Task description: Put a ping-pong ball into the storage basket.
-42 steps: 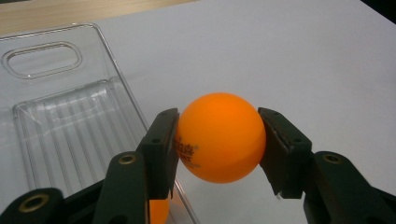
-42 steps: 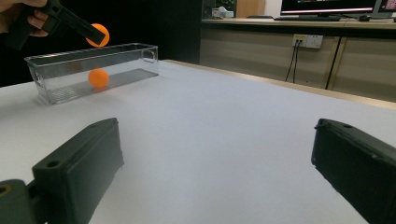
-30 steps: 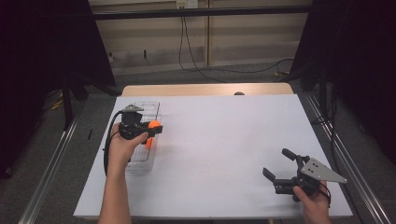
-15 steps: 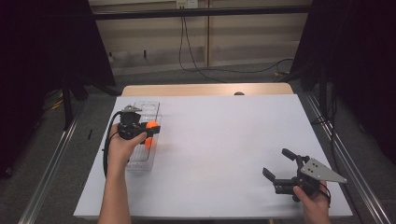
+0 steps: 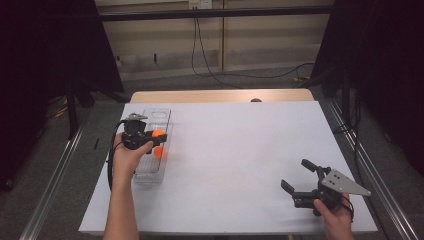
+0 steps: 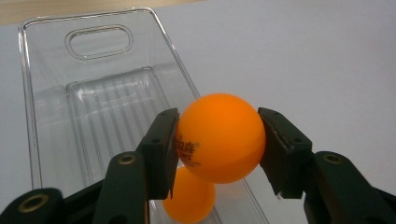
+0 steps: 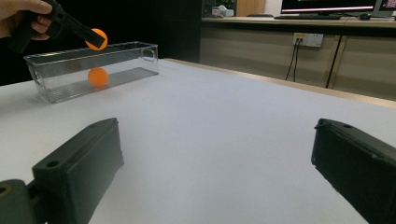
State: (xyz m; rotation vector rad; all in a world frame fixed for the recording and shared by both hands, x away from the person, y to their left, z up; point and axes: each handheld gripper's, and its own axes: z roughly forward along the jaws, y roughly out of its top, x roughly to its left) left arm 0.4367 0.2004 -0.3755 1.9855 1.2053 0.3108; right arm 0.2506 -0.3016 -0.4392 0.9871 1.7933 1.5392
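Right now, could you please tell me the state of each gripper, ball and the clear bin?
Left gripper: shut on held orange ball, above the bin.
Second orange ball: resting on the bin floor.
Clear bin: upright on the table, no lid.
Right gripper: open, holding nothing, far from the bin.

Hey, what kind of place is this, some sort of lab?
Probably a lab or recording workspace: a white-covered table framed by black curtains, loose cables along the wall, and monitors on a back counter.
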